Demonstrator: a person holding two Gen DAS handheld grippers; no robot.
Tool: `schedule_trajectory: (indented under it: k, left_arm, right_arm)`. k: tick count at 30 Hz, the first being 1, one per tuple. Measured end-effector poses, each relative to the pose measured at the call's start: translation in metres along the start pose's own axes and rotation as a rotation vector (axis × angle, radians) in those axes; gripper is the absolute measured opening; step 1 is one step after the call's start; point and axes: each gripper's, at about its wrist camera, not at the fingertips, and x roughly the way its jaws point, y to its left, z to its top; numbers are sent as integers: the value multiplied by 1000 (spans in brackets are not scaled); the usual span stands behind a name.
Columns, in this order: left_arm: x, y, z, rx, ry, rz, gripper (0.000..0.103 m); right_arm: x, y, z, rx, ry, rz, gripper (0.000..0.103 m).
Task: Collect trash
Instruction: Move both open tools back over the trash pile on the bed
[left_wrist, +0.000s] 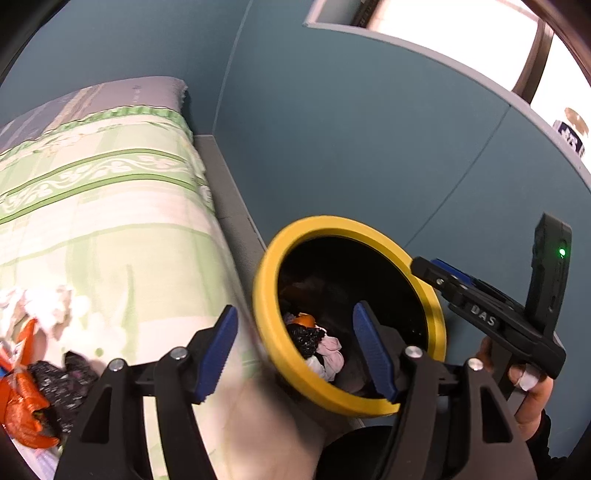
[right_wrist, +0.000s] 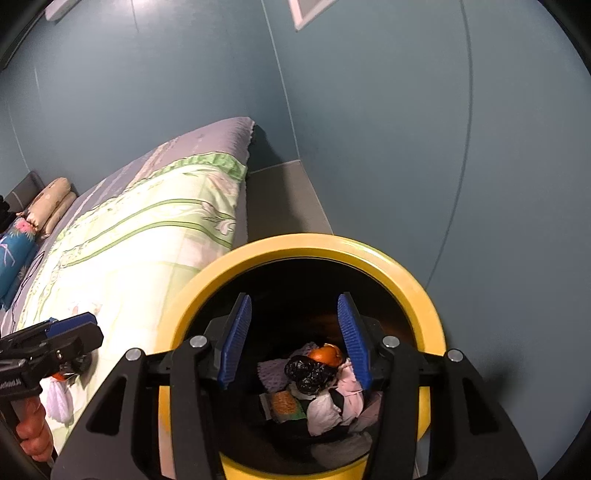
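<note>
Where the bed (right_wrist: 140, 236) edge meets the yellow-rimmed bin (right_wrist: 306, 247), little room remains. Both claws, left (left_wrist: 295, 347) and right (right_wrist: 293, 339), are spread and empty; trash (right_wrist: 317, 384) lies in the bin below the right claw.

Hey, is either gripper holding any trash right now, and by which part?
Nothing is held. The right gripper is open above the bin; the left gripper is open too.
</note>
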Motion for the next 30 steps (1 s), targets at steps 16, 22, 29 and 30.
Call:
schedule_trajectory:
  k: [16,22,29,30]
  left_arm:
    - [-105,69,-5,-69,-133,131,74]
    - [-145,102,-13,-127,-178,187,79]
    - [-186,157,-26,-222,-221,276,82]
    - [-190,164,-28,-230,-220,289,82]
  right_arm:
    - [-53,103,2,-151,-65,149,56]
    - [-64,153,-3,-220,-66,234,56]
    - [-65,214,-21,-308,-27,329,58]
    - [-63,223,-24,-321,-19,340,58]
